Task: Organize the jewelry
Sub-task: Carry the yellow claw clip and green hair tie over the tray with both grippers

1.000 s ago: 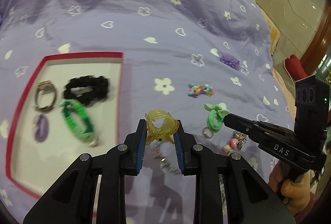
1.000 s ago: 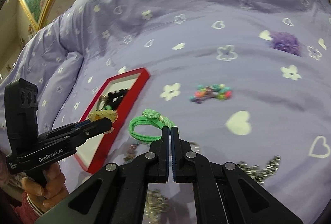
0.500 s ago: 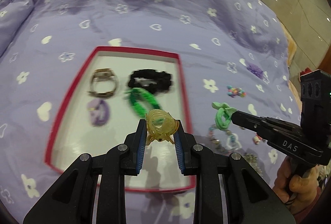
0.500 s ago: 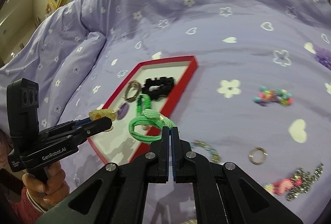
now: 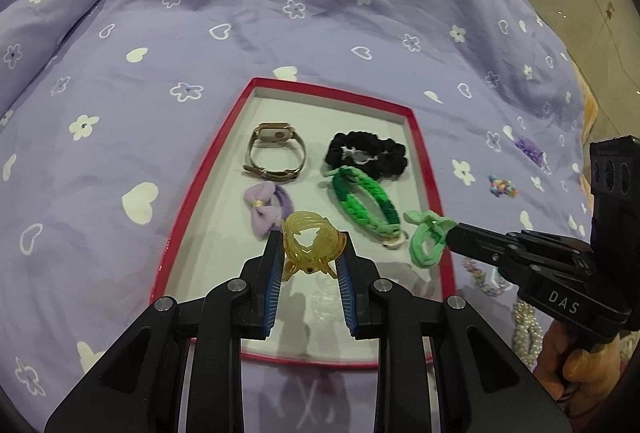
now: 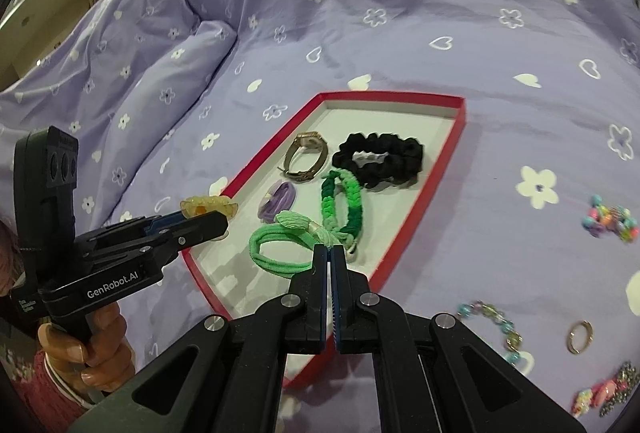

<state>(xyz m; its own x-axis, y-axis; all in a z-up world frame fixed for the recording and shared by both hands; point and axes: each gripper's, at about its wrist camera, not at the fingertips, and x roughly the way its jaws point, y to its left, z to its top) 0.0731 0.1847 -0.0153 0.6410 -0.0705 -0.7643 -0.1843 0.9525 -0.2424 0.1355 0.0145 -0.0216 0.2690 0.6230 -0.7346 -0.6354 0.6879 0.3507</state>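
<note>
Left gripper [image 5: 308, 255] around yellow claw clip [image 5: 311, 245], above red tray [image 5: 434, 193].

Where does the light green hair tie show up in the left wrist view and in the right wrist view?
Left wrist view: the light green hair tie hangs right of centre from the tip of the right gripper, over the right rim of the red tray.
Right wrist view: low centre, pinched at its knot, looping left above the tray floor.
Shared landmark: the black scrunchie in the tray's far right corner.

Right gripper [image 6: 330, 253] pinches green hair tie [image 6: 280, 247] (over red tray [image 6: 432, 189]).
</note>
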